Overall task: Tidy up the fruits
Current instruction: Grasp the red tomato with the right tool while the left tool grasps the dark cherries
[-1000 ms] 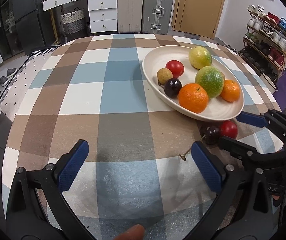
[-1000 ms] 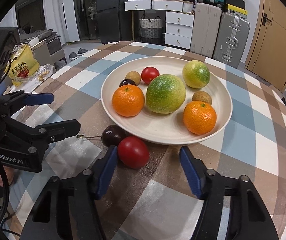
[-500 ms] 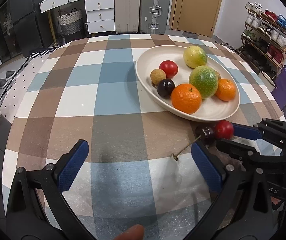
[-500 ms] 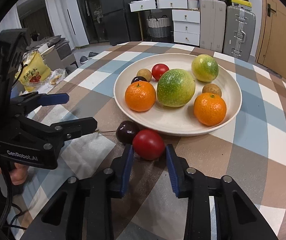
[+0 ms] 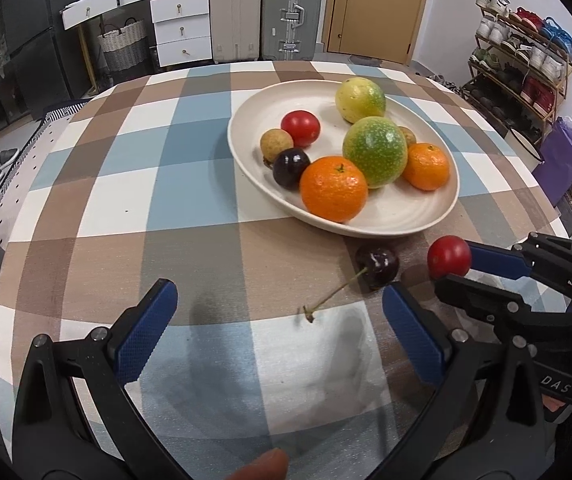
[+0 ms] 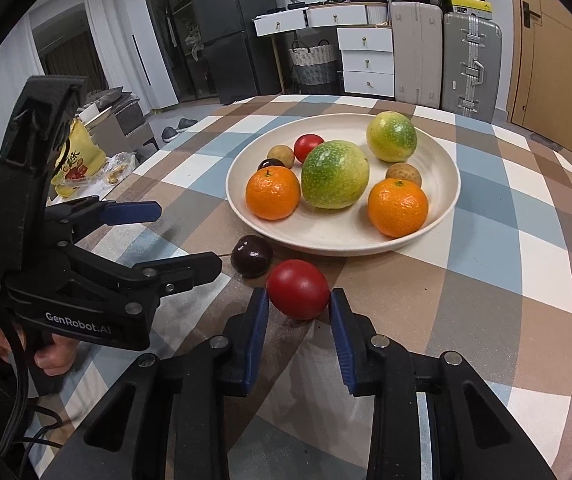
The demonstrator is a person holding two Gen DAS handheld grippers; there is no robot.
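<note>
While left hand-held gripper (image 5: pixel 278 330) gapes empty, right hand-held gripper (image 6: pixel 297 312) clamps red tomato (image 6: pixel 298 294).

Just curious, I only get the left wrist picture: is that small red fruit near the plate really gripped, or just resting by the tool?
Observer: Gripped. In the right wrist view the right gripper has both blue pads pressed on the red fruit, one each side.
Operator: Who holds the other tool?
Observer: A hand wraps the handle of the left gripper.
Operator: Anything beside the table?
Observer: A yellow snack bag lies past the edge of the table, left in that view.
</note>
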